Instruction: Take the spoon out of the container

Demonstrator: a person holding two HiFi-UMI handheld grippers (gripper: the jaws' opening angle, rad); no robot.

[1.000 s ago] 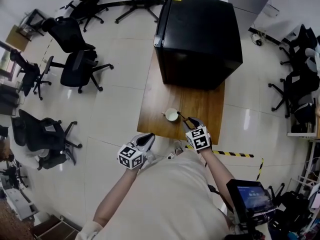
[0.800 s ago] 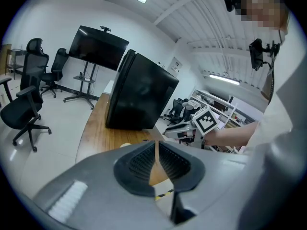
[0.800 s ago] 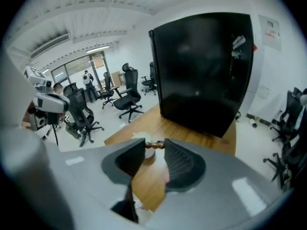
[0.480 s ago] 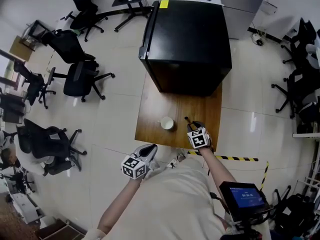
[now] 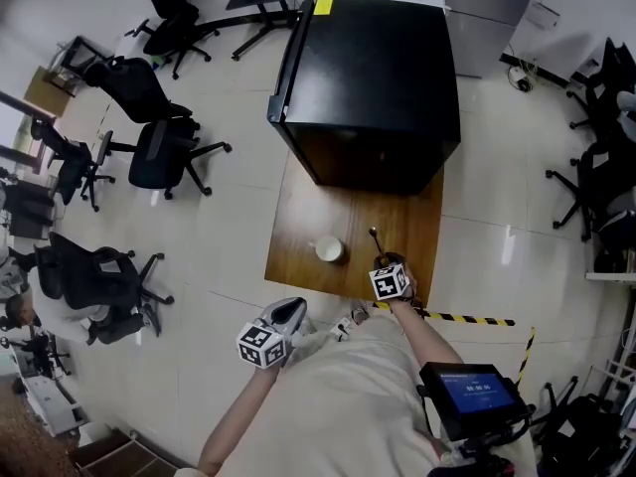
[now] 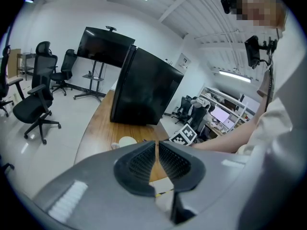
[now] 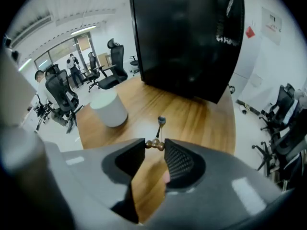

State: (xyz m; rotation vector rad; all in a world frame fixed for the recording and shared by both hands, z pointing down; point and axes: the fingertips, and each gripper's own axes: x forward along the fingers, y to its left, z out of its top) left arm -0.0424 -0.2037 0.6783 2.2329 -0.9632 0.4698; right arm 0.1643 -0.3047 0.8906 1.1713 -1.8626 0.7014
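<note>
- As the head view looks steeply down, a white cup (image 5: 329, 250) stands upright on a wooden table (image 5: 298, 227), in front of a black cabinet (image 5: 370, 78) that covers the table's far end.
- Head view: the spoon (image 5: 377, 241) is outside the cup, to its right and apart from it. Its dark shaft slants away from the right gripper (image 5: 385, 262), which hangs over the table's near right part.
- Head view: the left gripper (image 5: 285, 313) hangs off the table's near edge, over the pale floor and well apart from the cup. Office chairs (image 5: 159, 152) stand at the left, and a yellow-black tape strip (image 5: 462, 317) lies on the floor at the right.
- Left gripper view: the ribbed pads of the left gripper (image 6: 155, 153) meet at their tips with nothing between them. Beyond them show the table (image 6: 103, 123), the cup (image 6: 127, 141), the right gripper's marker cube and the cabinet (image 6: 144, 90).
- Right gripper view: the right gripper (image 7: 154, 145) has its jaws narrowly apart, clamped on the brown beaded end of the spoon's handle. The spoon (image 7: 161, 121) juts forward from them, its small rounded end over bare wood; whether that end touches the table (image 7: 201, 119) cannot be told.
- Right gripper view: the cup (image 7: 110, 108) stands left of the spoon, apart from it, with the cabinet (image 7: 187, 37) behind both.
</note>
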